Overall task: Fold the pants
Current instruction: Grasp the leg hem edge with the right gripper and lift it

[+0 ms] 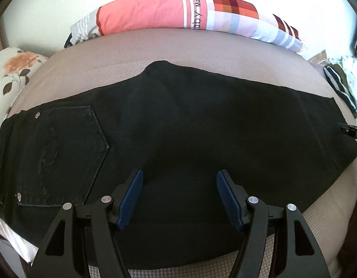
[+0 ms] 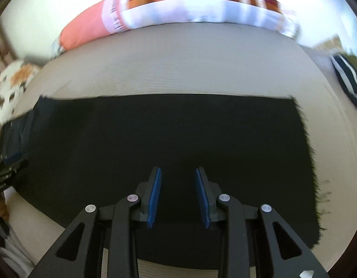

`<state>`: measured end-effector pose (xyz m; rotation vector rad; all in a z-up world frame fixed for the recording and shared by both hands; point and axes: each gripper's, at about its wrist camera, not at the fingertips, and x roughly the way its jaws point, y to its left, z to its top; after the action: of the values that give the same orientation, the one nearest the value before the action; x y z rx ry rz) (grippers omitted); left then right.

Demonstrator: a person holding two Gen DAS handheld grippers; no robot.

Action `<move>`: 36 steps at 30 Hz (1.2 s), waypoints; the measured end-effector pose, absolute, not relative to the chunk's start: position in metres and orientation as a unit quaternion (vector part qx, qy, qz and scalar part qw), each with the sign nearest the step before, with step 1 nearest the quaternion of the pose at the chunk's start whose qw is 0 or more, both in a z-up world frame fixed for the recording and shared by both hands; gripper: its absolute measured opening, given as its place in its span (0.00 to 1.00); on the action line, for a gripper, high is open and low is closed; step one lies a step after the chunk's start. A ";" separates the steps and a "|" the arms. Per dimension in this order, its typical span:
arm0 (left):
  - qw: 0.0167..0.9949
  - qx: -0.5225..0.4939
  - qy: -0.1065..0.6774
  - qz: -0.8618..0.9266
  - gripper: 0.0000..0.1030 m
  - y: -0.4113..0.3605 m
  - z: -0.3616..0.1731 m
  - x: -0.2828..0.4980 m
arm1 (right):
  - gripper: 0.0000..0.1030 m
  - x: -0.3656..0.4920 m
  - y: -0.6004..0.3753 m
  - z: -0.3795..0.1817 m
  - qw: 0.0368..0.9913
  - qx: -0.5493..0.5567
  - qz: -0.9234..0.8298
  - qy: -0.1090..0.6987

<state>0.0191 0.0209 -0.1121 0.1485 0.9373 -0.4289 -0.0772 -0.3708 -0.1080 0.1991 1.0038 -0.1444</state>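
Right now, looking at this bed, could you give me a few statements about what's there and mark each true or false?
1. The black pants lie spread flat on the bed. True.
2. The left gripper clamps the fabric. False: its jaws stand open above the pants, nothing between the pads.
3. A back pocket faces up near the waist end. True.
4. The pillow rests on the pants. False: it lies beyond them at the bed's far edge.
5. The right gripper holds the hem. False: its jaws hold nothing.

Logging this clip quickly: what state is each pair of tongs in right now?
Left tongs: open, empty, over the black pants.
Right tongs: open with a narrower gap, nothing between the pads.
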 end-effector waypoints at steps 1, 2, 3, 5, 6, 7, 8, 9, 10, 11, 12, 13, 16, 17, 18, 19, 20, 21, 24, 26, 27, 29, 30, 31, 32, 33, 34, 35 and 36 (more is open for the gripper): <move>0.867 0.065 0.450 -0.205 0.65 0.022 -0.111 0.020 | 0.28 -0.082 -0.385 -0.108 0.867 0.110 -0.071 0.480; 0.866 0.056 0.452 -0.204 0.65 0.023 -0.111 0.020 | 0.28 -0.088 -0.401 -0.107 0.865 0.130 -0.073 0.479; 0.866 0.047 0.454 -0.204 0.65 0.024 -0.110 0.021 | 0.28 -0.093 -0.416 -0.105 0.864 0.150 -0.073 0.475; 0.866 0.032 0.455 -0.203 0.65 0.025 -0.107 0.023 | 0.28 -0.106 -0.447 -0.101 0.860 0.189 -0.075 0.468; 0.867 0.028 0.454 -0.203 0.65 0.024 -0.105 0.023 | 0.28 -0.111 -0.461 -0.100 0.858 0.205 -0.076 0.465; 0.868 0.027 0.452 -0.204 0.65 0.023 -0.103 0.024 | 0.30 -0.116 -0.478 -0.100 0.854 0.224 -0.080 0.462; 0.869 0.028 0.450 -0.205 0.65 0.020 -0.101 0.024 | 0.30 -0.121 -0.494 -0.099 0.851 0.245 -0.080 0.457; 0.869 0.029 0.448 -0.207 0.65 0.017 -0.099 0.024 | 0.30 -0.125 -0.509 -0.099 0.848 0.264 -0.077 0.453; 0.868 0.031 0.449 -0.211 0.65 0.014 -0.099 0.025 | 0.31 -0.130 -0.522 -0.100 0.843 0.284 -0.068 0.451; 0.865 0.033 0.452 -0.214 0.65 0.010 -0.099 0.026 | 0.31 -0.133 -0.537 -0.104 0.835 0.309 -0.053 0.452; 0.864 0.036 0.453 -0.215 0.65 0.007 -0.099 0.026 | 0.31 -0.136 -0.547 -0.106 0.831 0.324 -0.047 0.451; 0.863 0.038 0.454 -0.216 0.65 0.004 -0.099 0.027 | 0.31 -0.137 -0.554 -0.107 0.827 0.334 -0.041 0.450; 0.856 0.046 0.467 -0.216 0.65 -0.005 -0.100 0.029 | 0.31 -0.136 -0.576 -0.116 0.812 0.376 -0.017 0.447; 0.855 0.049 0.468 -0.216 0.65 -0.008 -0.101 0.029 | 0.31 -0.135 -0.580 -0.118 0.810 0.380 -0.014 0.447; 0.854 0.052 0.469 -0.217 0.65 -0.009 -0.101 0.029 | 0.31 -0.133 -0.582 -0.120 0.806 0.386 -0.002 0.449; 0.853 0.054 0.471 -0.218 0.65 -0.011 -0.102 0.030 | 0.30 -0.130 -0.583 -0.123 0.802 0.392 0.009 0.451; 0.852 0.055 0.473 -0.217 0.65 -0.012 -0.103 0.030 | 0.30 -0.124 -0.585 -0.128 0.796 0.399 0.021 0.456; 0.851 0.056 0.475 -0.216 0.65 -0.013 -0.104 0.031 | 0.30 -0.121 -0.585 -0.129 0.794 0.402 0.030 0.455; 0.851 0.062 0.477 -0.212 0.65 -0.015 -0.106 0.032 | 0.30 -0.110 -0.585 -0.132 0.793 0.404 0.054 0.454; 0.851 0.066 0.477 -0.211 0.65 -0.016 -0.106 0.032 | 0.26 -0.101 -0.580 -0.134 0.790 0.399 0.072 0.459; 0.851 0.069 0.476 -0.210 0.65 -0.017 -0.107 0.032 | 0.25 -0.097 -0.577 -0.134 0.792 0.395 0.076 0.460; 0.852 0.072 0.474 -0.210 0.66 -0.018 -0.108 0.032 | 0.19 -0.088 -0.570 -0.136 0.792 0.392 0.087 0.461; 0.852 0.074 0.473 -0.209 0.67 -0.019 -0.108 0.031 | 0.17 -0.087 -0.569 -0.138 0.791 0.391 0.089 0.461; 0.853 0.077 0.472 -0.209 0.67 -0.019 -0.109 0.031 | 0.13 -0.085 -0.567 -0.139 0.791 0.390 0.091 0.462; 0.854 0.079 0.470 -0.209 0.68 -0.020 -0.109 0.030 | 0.11 -0.083 -0.563 -0.141 0.791 0.391 0.092 0.461; 0.854 0.081 0.469 -0.209 0.68 -0.020 -0.110 0.030 | 0.10 -0.082 -0.562 -0.141 0.793 0.391 0.088 0.458; 0.855 0.082 0.468 -0.208 0.68 -0.021 -0.110 0.029 | 0.09 -0.083 -0.560 -0.140 0.795 0.390 0.081 0.457; 0.855 0.083 0.467 -0.209 0.68 -0.021 -0.110 0.029 | 0.09 -0.084 -0.557 -0.137 0.799 0.384 0.068 0.458; 0.855 0.082 0.468 -0.209 0.68 -0.020 -0.110 0.029 | 0.08 -0.085 -0.554 -0.134 0.803 0.376 0.059 0.458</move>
<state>0.0295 -0.0203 -0.1097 0.1717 0.9832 -0.4395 -0.0854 -0.5535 -0.1344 0.8060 0.9812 0.1271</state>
